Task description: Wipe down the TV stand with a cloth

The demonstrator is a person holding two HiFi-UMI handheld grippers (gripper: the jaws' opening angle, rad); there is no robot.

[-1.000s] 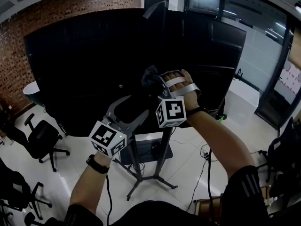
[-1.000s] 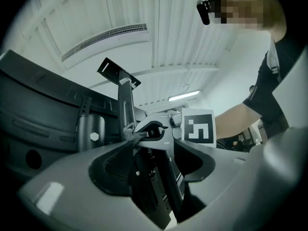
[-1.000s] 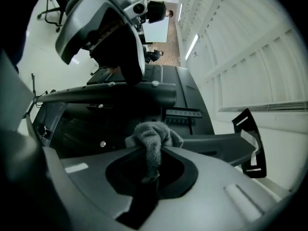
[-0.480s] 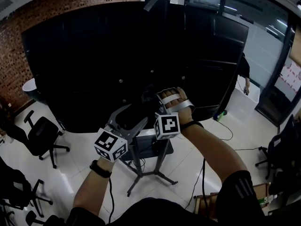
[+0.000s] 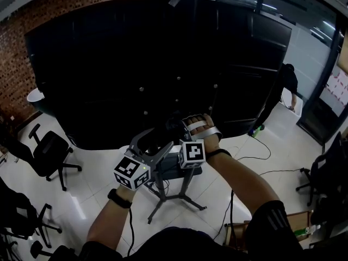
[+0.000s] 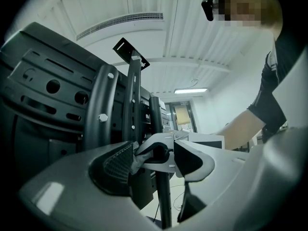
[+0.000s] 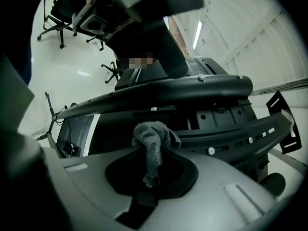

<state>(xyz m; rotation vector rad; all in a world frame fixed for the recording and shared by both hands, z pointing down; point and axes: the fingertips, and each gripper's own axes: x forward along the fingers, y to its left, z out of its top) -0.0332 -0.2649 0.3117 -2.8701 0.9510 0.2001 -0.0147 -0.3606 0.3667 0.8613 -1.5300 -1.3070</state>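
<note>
The right claw (image 7: pixel 147 179) is pinched shut on a small grey cloth (image 7: pixel 153 143). The cloth sticks up out of it in a bunched tuft, close to the back of the TV stand (image 7: pixel 168 94) and just below the stand's curved black cross bars. The left claw (image 6: pixel 154 160) stands wide with nothing gripped. The stand's upright pole (image 6: pixel 162 191) and the tip of the right claw show in the gap beyond it. So both tools are close together at the upper part of the stand, behind the big dark TV (image 5: pixel 136 64).

From how things lie, I'd judge the wiping to be under way high on the stand, at the mounting bars. How much is done I can't say, because the metal shows no streak, dust line or damp patch to tell wiped from unwiped. Lower on the stand, the pole, the little shelf (image 5: pixel 190 171) on it and the splayed legs (image 5: pixel 182 196) on the floor look like work to come.

Plenty is hard to read. In the head view the cloth is lost against the black of the TV and bars. The right gripper view doesn't settle whether the tuft actually touches the bars or only sits near them. The left gripper view cuts off the foot of the stand, and the front of the TV is out of sight.
</note>
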